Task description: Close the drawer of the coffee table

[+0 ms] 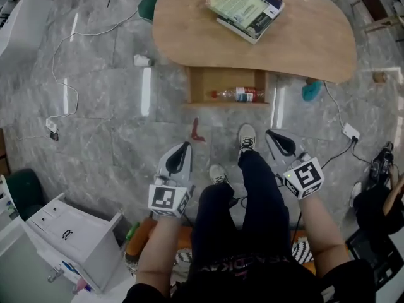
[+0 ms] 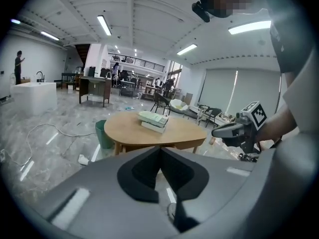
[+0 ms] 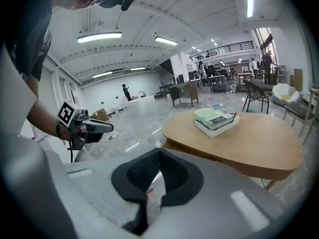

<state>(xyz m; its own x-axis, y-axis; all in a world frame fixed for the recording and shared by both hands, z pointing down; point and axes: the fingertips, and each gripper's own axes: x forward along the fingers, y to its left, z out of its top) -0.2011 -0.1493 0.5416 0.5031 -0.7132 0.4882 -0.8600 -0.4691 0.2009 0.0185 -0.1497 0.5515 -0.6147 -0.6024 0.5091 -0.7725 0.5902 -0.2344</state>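
As the head view looks down, one open wooden drawer [image 1: 197, 86] juts from under the near edge of the one light-brown, rounded wooden tabletop [image 1: 189, 24], pulled out towards the person. One clear plastic bottle with a red label [image 1: 240, 94] lies on its side inside it. On the tabletop sits one stack of books with pale green and dark blue covers [image 1: 246, 8]; it looks like two volumes, though the lower one is mostly covered.

Two claws are in play. The left claw [image 1: 184, 146] and the right claw [image 1: 273, 134] are each held out over the grey marble floor [image 1: 113, 118], short of the drawer and apart from it. Its own view shows the left claw [image 2: 160, 150] with its black pads pressed together and nothing between them. The right claw [image 3: 159, 152] is likewise pressed together and empty.

Between the claws lie the person's two legs in dark trousers [image 1: 252, 194], ending in two pale shoes [image 1: 247, 136] that point at the drawer. One small red object [image 1: 197, 131] lies on the floor just before the drawer front.

Around the table are one dark green bin [image 1: 150, 5] at its far left edge, one teal object [image 1: 311, 91] under its right end and a long white cable [image 1: 69, 43] looping over the floor. One white cabinet [image 1: 69, 232] stands at the person's left.
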